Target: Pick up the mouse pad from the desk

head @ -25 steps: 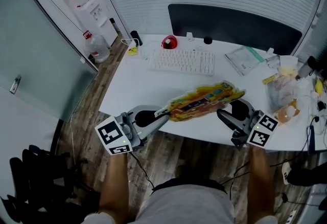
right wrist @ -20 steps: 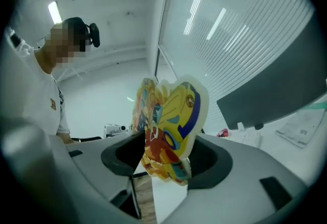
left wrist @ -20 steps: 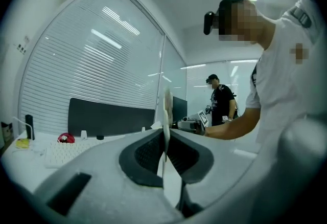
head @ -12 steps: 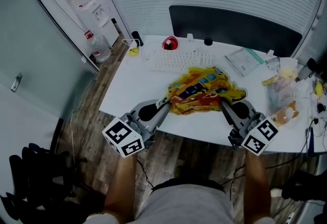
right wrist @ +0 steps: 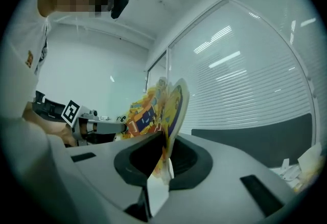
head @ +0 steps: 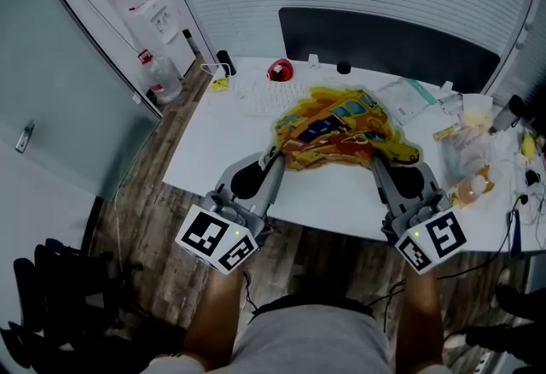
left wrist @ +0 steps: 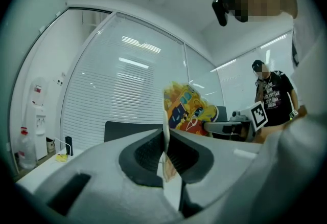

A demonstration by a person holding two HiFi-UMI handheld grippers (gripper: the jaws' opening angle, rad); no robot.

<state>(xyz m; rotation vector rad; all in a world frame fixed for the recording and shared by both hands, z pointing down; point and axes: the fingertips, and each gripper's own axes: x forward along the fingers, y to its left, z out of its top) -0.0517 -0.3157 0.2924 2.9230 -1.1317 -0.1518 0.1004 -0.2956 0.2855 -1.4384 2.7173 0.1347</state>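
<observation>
The left tool [head: 273, 160] is pressed together on the left edge of the mouse pad [head: 341, 129], and the right tool [head: 375, 160] has just been closing its jaws on the right edge. The mouse pad hangs between them above the keyboard [head: 260, 99], off the surface [head: 213, 154]. Both grips hold only a thin edge; if the tools pull apart, the soft pad may slip out and drop on the keyboard.

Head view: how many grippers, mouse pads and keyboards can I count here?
Grey two-jaw grippers: 2, the left gripper, shut on the pad, and the right gripper, whose jaws have just been closing on the pad's other edge.
Yellow cartoon-print mouse pad: 1
White keyboard: 1
Total: 4
</observation>
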